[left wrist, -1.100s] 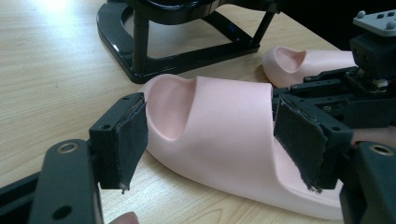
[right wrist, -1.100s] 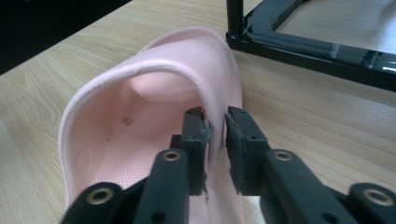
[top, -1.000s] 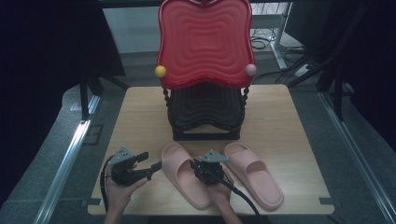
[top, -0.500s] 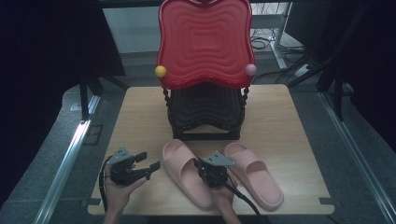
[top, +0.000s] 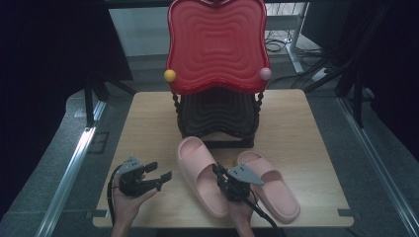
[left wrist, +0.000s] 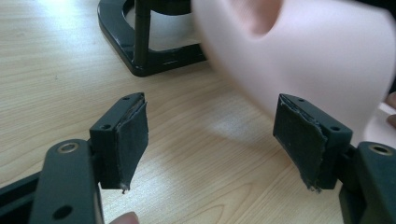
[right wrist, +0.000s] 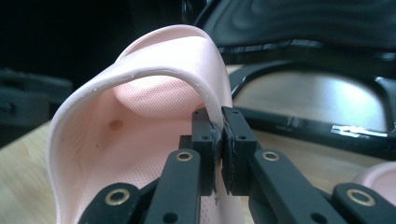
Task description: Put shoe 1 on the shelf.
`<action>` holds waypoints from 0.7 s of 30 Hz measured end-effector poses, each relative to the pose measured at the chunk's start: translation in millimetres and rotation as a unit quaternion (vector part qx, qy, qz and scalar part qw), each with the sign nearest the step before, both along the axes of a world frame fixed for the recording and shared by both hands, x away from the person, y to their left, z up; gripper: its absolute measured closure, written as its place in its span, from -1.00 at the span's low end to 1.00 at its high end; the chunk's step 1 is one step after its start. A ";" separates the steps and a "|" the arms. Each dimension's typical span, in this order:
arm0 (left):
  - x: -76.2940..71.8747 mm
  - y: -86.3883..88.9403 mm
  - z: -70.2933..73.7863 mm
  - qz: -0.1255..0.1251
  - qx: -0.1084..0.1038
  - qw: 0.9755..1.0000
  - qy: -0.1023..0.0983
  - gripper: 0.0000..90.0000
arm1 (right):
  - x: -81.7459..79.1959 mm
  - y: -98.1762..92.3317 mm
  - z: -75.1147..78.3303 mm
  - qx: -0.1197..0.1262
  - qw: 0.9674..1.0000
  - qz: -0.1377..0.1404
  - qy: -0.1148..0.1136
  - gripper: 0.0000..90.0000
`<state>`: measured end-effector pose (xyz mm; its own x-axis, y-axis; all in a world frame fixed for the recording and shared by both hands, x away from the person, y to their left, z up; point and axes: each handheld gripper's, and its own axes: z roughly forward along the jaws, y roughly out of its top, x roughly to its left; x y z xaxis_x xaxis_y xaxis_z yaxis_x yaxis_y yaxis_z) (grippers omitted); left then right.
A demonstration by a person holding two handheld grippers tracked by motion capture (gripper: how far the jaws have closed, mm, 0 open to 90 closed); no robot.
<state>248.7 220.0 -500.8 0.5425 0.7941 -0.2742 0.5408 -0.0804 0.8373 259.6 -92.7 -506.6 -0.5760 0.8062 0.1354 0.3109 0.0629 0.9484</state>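
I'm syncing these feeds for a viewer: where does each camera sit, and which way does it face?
High view: above the person's side, looking forward and down on the table, the red chair, both hands and grippers.
Left gripper view: rides the left gripper, open jaws over bare wood beside a pink slipper.
Right gripper view: rides the right gripper, jaws shut on that slipper's strap.
Shared: the slipper shows in all three.

**Setting: work table and surrounding room**

A light wooden table stands on a grey floor. Metal rails run along the floor on both sides of the table. Dark curtains close off the left and right. Beyond the table, a pale wall panel, a white desk leg and loose cables lie on the floor.
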 end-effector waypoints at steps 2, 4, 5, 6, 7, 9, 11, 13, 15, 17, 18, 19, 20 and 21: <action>0.1 -0.4 -0.3 -0.001 0.001 1.000 0.001 -0.42 | -2.7 -1.7 4.2 0.006 1.000 -0.009 -0.014 0.88; 0.1 -0.5 -0.4 -0.001 0.001 1.000 0.001 -0.42 | -5.3 -4.2 9.1 0.013 0.999 -0.015 -0.024 0.88; 0.1 -0.4 -0.4 -0.001 0.001 1.000 0.001 -0.42 | -6.4 -5.5 11.7 0.018 0.999 -0.020 -0.031 0.88; 0.1 -0.4 -0.5 0.000 0.000 1.000 0.001 -0.42 | -7.5 -6.8 14.3 0.022 0.999 -0.024 -0.037 0.88; 0.1 -0.5 -0.6 0.000 -0.001 1.000 0.001 -0.42 | -8.6 -7.8 16.9 0.025 0.998 -0.028 -0.044 0.88; 0.5 -0.6 -1.1 -0.001 0.000 1.000 0.001 -0.41 | -9.9 -9.3 21.8 0.027 0.997 -0.035 -0.056 0.88; 0.6 -0.9 -1.4 -0.001 0.001 1.000 0.002 -0.42 | -10.4 -10.2 26.3 0.031 0.997 -0.041 -0.064 0.88; 0.7 -0.9 -1.5 -0.002 0.001 1.000 0.002 -0.42 | -10.1 -11.0 30.4 0.034 0.996 -0.043 -0.070 0.88; 0.8 -0.3 -1.6 -0.001 0.000 1.000 0.003 -0.42 | -10.1 -11.5 34.7 0.039 0.995 -0.046 -0.074 0.88; 0.9 0.2 -1.7 0.000 0.000 1.000 0.003 -0.42 | -10.5 -12.2 39.2 0.041 0.995 -0.050 -0.081 0.88; 1.0 0.4 -1.8 0.000 0.000 1.000 0.003 -0.41 | -11.2 -12.2 41.8 0.043 0.994 -0.051 -0.085 0.88; 1.1 0.4 -1.9 0.001 0.000 1.000 0.003 -0.42 | -11.9 -12.5 44.6 0.044 0.994 -0.052 -0.088 0.88; 1.1 0.4 -1.9 0.001 0.000 1.000 0.003 -0.42 | -12.6 -12.5 47.5 0.044 0.993 -0.052 -0.091 0.88; 1.1 0.3 -1.9 0.000 0.000 1.000 0.003 -0.42 | -13.1 -12.3 51.3 0.045 0.993 -0.054 -0.097 0.88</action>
<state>249.8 220.3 -502.7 0.5399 0.7943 -0.2785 0.5466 -0.0792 0.8337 246.4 -105.0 -455.2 -0.5092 0.8543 0.1041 0.1220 -0.0480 0.9914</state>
